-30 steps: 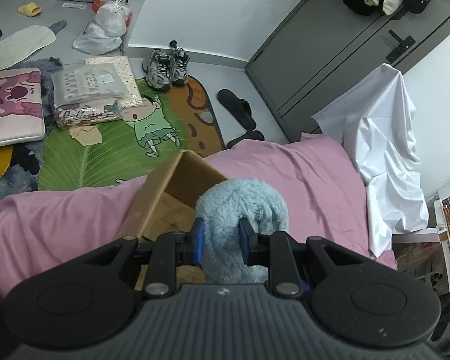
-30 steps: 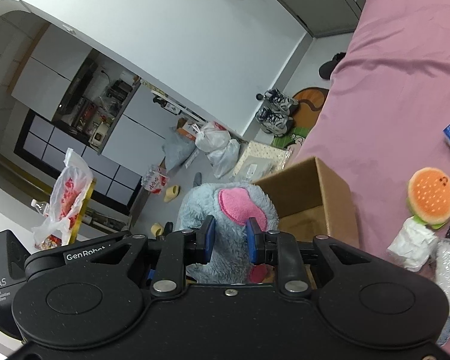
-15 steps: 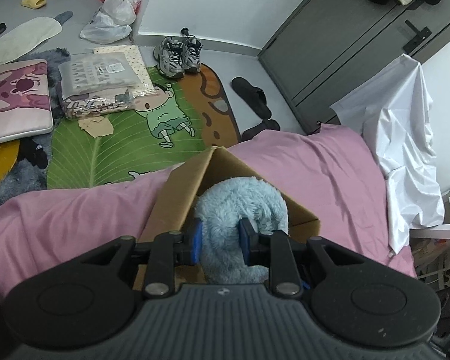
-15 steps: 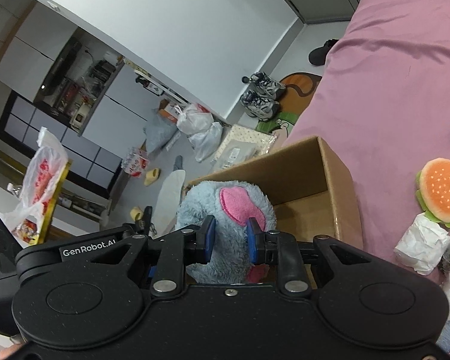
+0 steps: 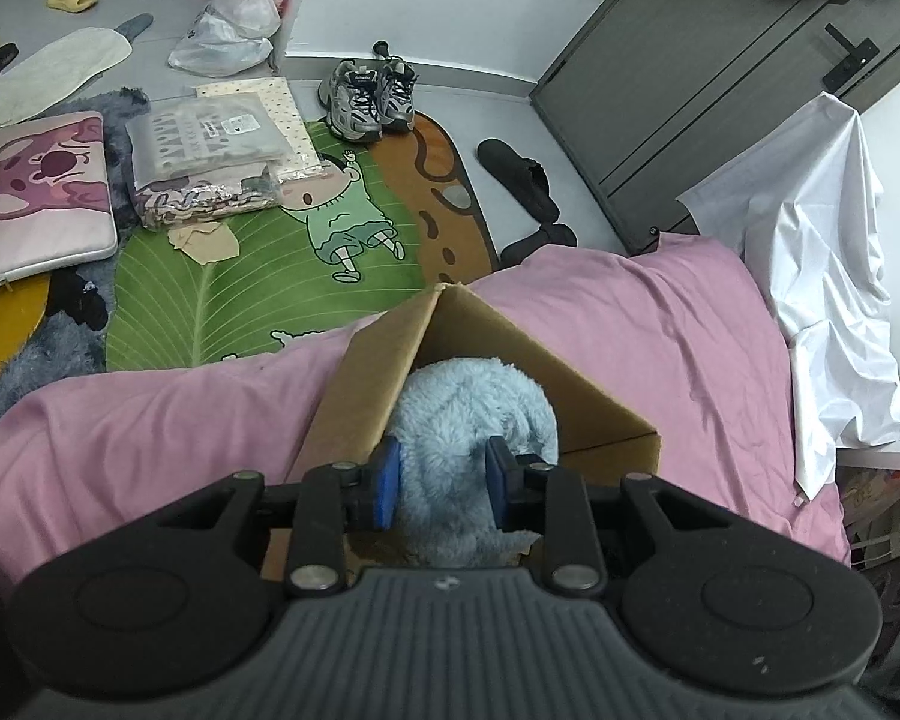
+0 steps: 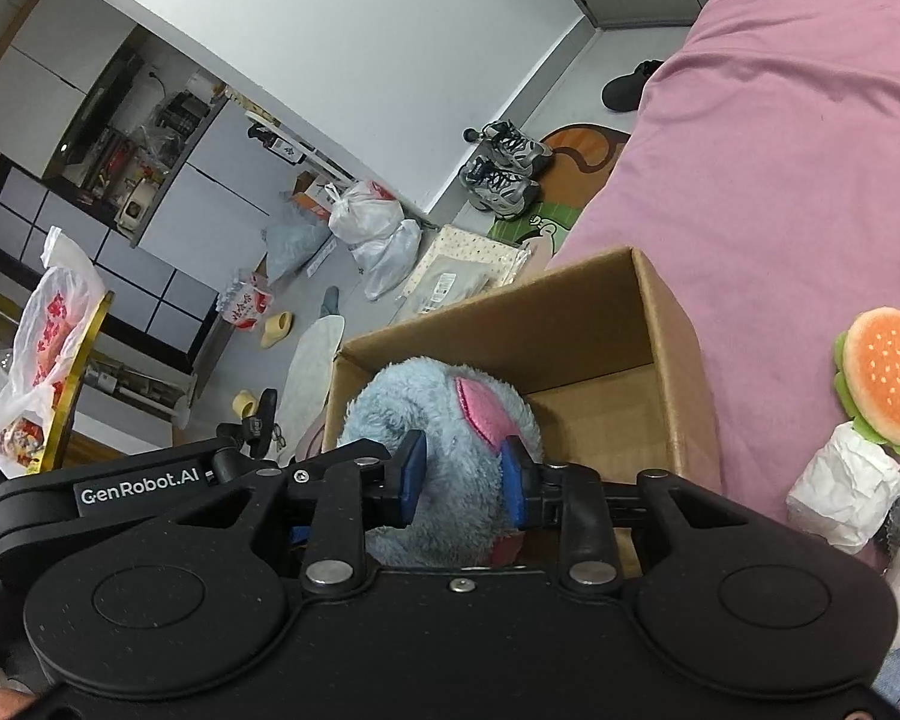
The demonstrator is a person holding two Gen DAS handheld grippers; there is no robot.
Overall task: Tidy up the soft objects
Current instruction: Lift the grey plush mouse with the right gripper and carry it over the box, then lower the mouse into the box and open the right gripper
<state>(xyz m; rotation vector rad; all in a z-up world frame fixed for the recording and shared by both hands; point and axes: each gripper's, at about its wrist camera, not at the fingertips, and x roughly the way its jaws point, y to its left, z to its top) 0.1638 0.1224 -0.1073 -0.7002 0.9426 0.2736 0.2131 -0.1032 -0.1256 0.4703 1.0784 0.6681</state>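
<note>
Toy: a fluffy pale-blue plush toy with a pink ear patch [image 6: 444,438] is held partly inside the open brown cardboard box [image 6: 660,324] on the pink bedsheet [image 5: 660,324].
Left gripper [image 5: 441,483]: clenched on the plush.
Right gripper [image 6: 462,477]: clenched on it too.
Key relation: the box floor lies directly below; contact is probably not yet made.

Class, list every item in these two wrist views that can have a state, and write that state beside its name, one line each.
Left gripper: jaws shut on the fluffy blue plush toy.
Right gripper: jaws shut on the same toy.
Fluffy blue plush toy: held by both grippers, partly inside the box.
Brown cardboard box: open at the top, resting on the pink bedsheet.
Orange burger plush: lying on the bedsheet, outside the box.
</note>
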